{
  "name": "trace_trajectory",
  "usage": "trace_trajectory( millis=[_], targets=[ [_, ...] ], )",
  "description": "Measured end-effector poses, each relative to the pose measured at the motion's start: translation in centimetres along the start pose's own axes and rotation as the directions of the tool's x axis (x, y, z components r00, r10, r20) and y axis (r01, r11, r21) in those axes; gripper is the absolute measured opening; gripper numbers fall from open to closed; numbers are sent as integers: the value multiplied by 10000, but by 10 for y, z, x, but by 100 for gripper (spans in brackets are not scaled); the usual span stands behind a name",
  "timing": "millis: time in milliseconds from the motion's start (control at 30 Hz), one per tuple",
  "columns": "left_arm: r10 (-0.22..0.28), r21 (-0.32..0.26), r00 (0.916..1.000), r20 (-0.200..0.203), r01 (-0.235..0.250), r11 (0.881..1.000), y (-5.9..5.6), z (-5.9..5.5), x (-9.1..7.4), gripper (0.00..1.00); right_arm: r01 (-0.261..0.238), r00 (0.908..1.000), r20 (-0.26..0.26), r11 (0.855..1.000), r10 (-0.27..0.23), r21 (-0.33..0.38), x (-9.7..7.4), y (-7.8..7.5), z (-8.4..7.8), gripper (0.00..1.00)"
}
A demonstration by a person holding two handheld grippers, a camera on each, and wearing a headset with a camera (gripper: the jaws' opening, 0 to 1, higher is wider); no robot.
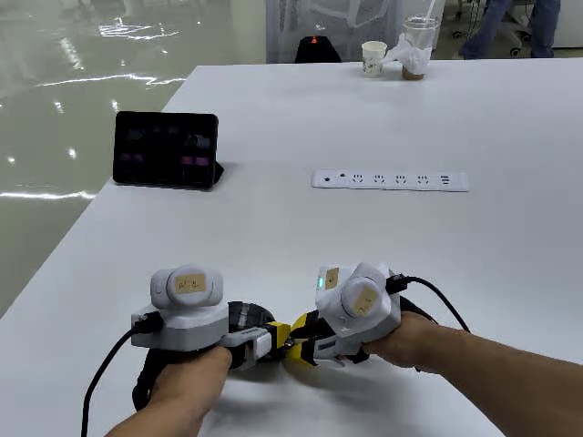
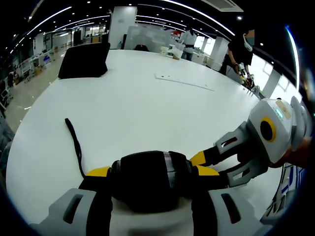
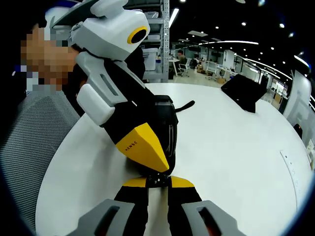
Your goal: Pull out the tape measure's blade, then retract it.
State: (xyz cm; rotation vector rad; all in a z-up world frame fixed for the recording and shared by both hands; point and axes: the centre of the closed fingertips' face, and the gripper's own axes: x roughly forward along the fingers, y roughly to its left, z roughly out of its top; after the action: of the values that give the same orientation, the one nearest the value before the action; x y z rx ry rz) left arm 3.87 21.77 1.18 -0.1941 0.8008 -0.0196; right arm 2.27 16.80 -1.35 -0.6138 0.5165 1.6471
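Note:
A black tape measure (image 1: 248,319) lies on the white table (image 1: 273,237) near its front edge, and my left gripper (image 1: 269,341) is shut on it. In the left gripper view its round body (image 2: 147,182) sits between the two yellow-tipped jaws. Its black wrist strap (image 2: 74,142) trails left on the table. My right gripper (image 1: 301,346) meets it from the right, tip to tip. In the right gripper view, my right gripper (image 3: 157,183) is pinched on the small dark blade end at the case mouth. The blade itself is hidden.
A dark tablet (image 1: 166,148) stands at the table's left edge. A white power strip (image 1: 390,179) lies mid-table. A paper cup (image 1: 373,58) and a plastic cup (image 1: 419,45) stand at the far edge. Cables trail from both grippers toward me.

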Motion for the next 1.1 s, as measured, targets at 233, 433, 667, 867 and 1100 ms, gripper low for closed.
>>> trace_trajectory(
  millis=[233,433,667,867,1100],
  targets=[
    [-13,52,9999,-107,14,10000,0,0,0,61,17,10000,-38,10000,-18,-55,0,0,0,12],
    [-11,69,9999,-166,12,10000,0,0,1,61,39,10000,-48,10000,-39,-67,1,0,0,12],
    [-9,44,9993,-375,10,10000,-1,-1,1,62,36,10000,-73,9999,-34,164,1,1,0,12],
    [-43,20,9991,-410,44,10000,-1,-1,0,63,90,9999,-146,9996,-86,264,1,1,0,13],
    [-43,133,9992,-400,48,9999,-2,-1,-1,63,218,9996,-166,9996,-215,180,-1,1,1,13]
  ],
)
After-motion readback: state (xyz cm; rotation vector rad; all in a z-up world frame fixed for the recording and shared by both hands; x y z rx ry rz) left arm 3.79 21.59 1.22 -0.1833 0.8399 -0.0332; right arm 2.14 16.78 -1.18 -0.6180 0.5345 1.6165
